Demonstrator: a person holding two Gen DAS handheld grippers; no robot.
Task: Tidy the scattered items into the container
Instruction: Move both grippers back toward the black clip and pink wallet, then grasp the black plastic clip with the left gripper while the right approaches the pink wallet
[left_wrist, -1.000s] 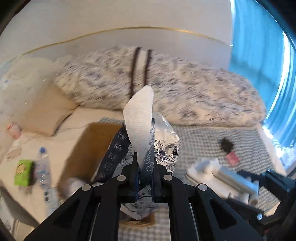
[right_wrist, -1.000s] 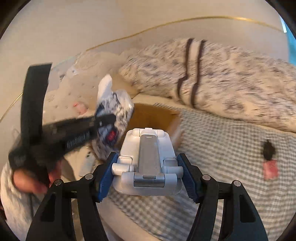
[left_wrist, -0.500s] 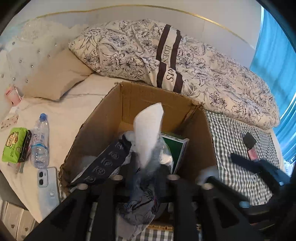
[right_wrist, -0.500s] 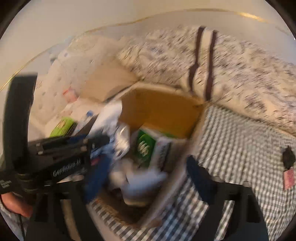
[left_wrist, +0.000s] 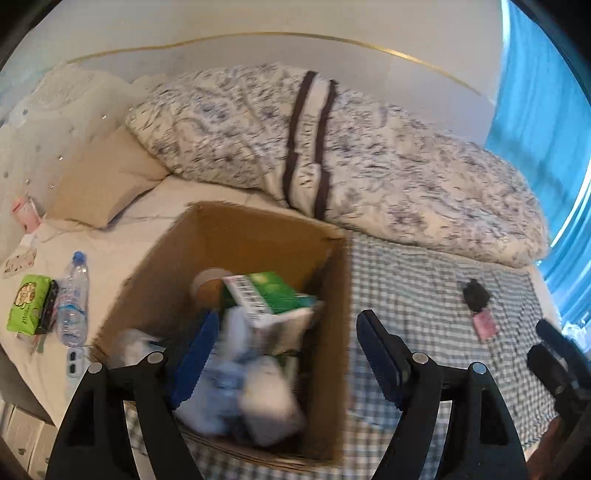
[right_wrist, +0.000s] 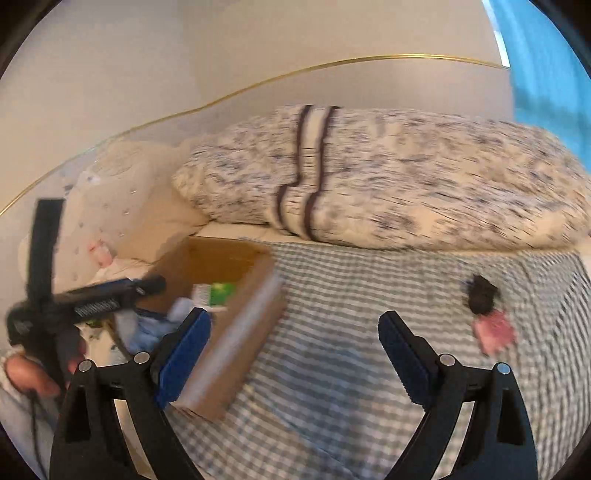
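Observation:
An open cardboard box (left_wrist: 236, 236) (right_wrist: 243, 343) stands on the checked bedspread. Inside lie a green and white carton (left_wrist: 269, 295), a paper cup (left_wrist: 207, 284) and a blurred blue and white tissue pack (left_wrist: 236, 384). My left gripper (left_wrist: 288, 362) hangs open over the box's near right part, with nothing between its fingers. My right gripper (right_wrist: 295, 354) is open and empty above the bedspread, just right of the box. A small bottle with a black cap and pink body (left_wrist: 480, 310) (right_wrist: 487, 314) lies on the bedspread to the right.
A water bottle (left_wrist: 72, 299), a green packet (left_wrist: 26, 304) and a phone (left_wrist: 75, 360) lie on the sheet left of the box. A patterned duvet (left_wrist: 332, 155) and a beige pillow (left_wrist: 99, 181) fill the back. A blue curtain (left_wrist: 539, 92) hangs at right. A hand (right_wrist: 26, 373) holds the left gripper.
My left gripper has opened and dropped the tissue pack into the box. My right gripper has let go of the white and grey device and pulled back to the right.

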